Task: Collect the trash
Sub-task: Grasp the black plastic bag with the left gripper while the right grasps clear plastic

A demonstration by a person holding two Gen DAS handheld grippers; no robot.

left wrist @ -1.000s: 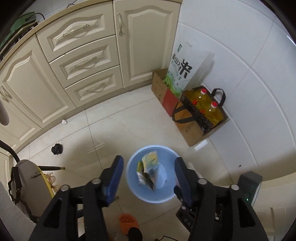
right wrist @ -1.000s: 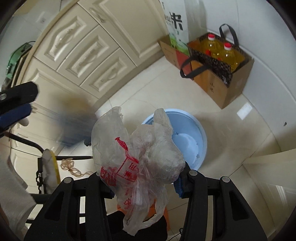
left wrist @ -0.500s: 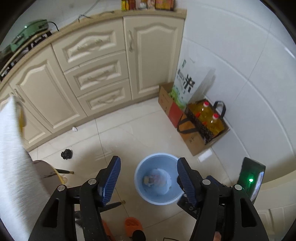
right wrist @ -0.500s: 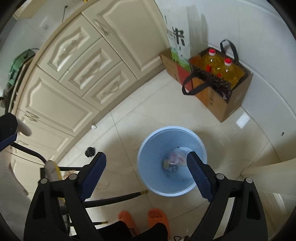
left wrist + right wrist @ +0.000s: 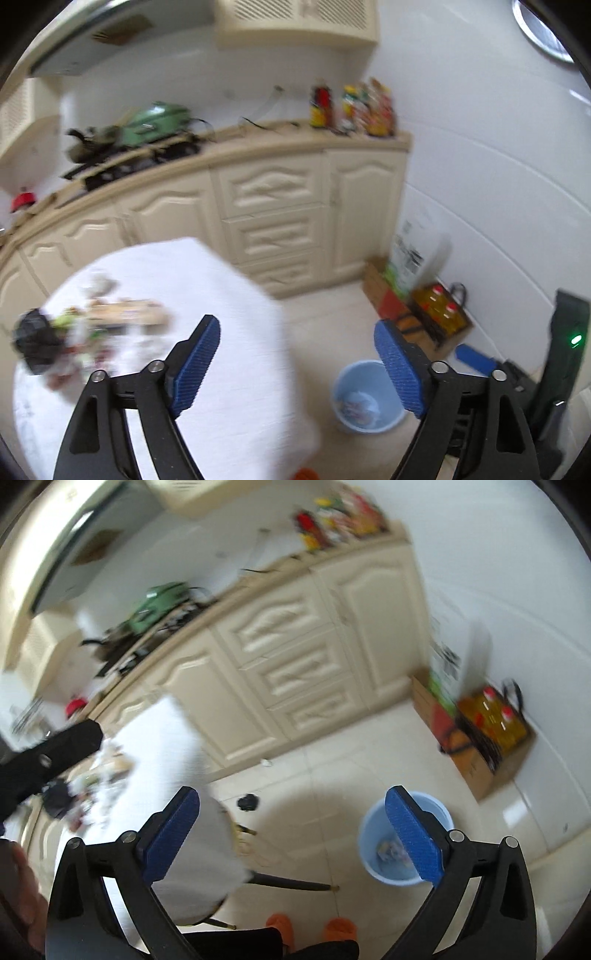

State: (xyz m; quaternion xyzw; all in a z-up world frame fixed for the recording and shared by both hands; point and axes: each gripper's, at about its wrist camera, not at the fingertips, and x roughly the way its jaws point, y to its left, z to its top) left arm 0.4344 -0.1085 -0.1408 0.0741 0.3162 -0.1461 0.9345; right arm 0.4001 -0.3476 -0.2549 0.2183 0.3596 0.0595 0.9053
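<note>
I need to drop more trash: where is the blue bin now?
The blue bin stands on the floor at lower right in both views, right of the white table, near the box of oil bottles.

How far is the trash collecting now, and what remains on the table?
Some trash already lies inside the blue bucket on the floor. Nothing is in hand: the left claw and the right claw are both open and empty. A blurred pile of litter, with a black lump, is left on the white table.
</note>
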